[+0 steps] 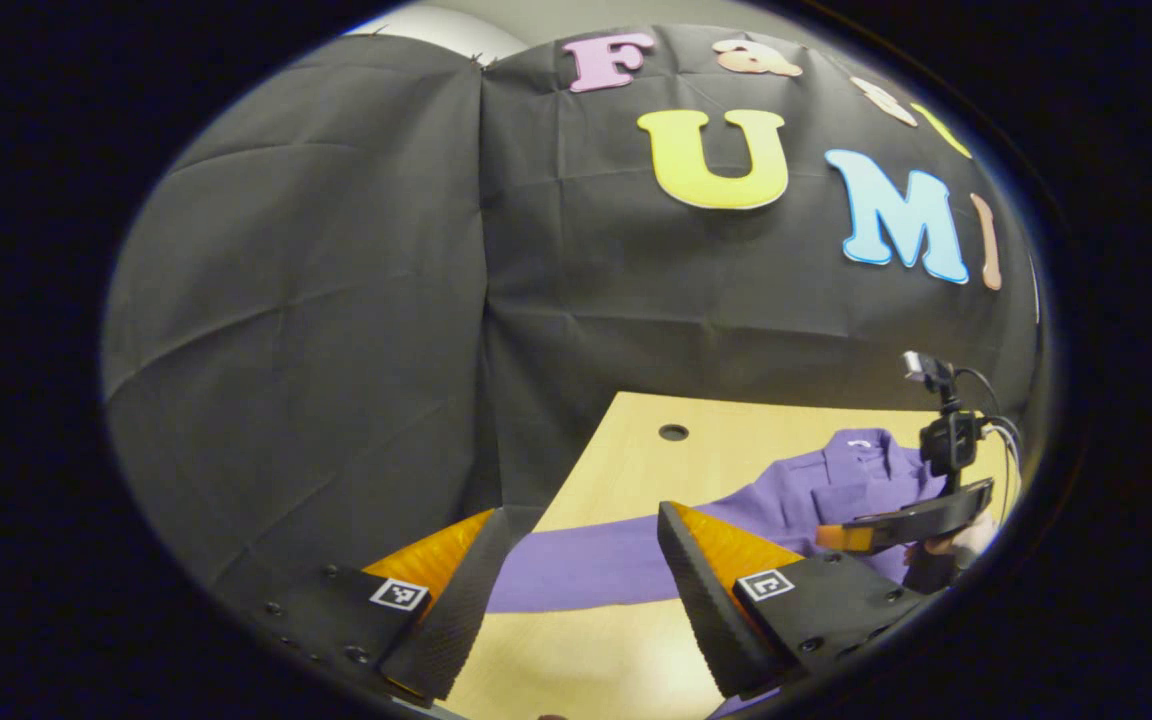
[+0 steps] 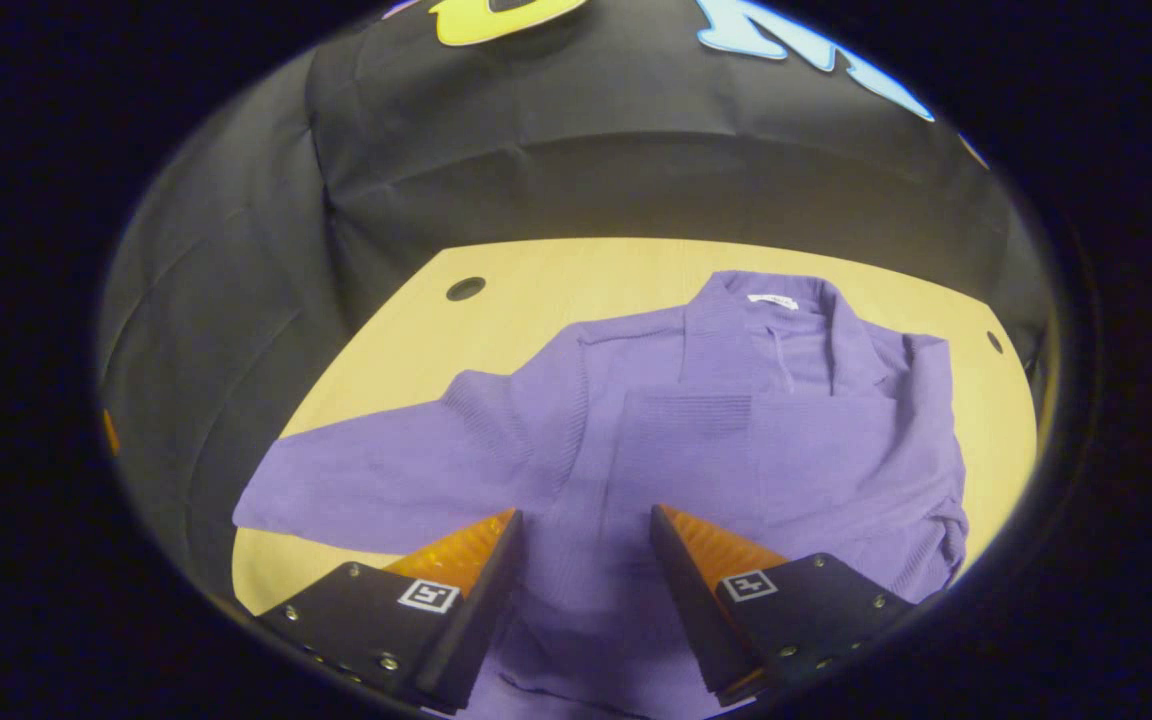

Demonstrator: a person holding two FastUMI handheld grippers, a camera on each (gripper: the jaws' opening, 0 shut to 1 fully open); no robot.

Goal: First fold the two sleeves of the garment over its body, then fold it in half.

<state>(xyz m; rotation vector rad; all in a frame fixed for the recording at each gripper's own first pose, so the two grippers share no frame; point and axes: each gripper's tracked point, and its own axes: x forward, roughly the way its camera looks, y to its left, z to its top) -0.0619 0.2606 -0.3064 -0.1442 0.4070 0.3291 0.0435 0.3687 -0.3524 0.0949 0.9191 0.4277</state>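
A purple knit sweater lies flat on the wooden table, collar at the far end. One sleeve stretches out to the left in the right gripper view. The other sleeve appears folded in over the body. My right gripper is open above the lower body, nothing between its fingers. In the left gripper view the outstretched sleeve runs across behind my open left gripper. Farther right, over the sweater's body, is the right gripper, held by a hand.
Black cloth walls close the booth behind and to the left of the table. Small round holes sit in the tabletop near its far corners. Bare wood lies in front of the sleeve.
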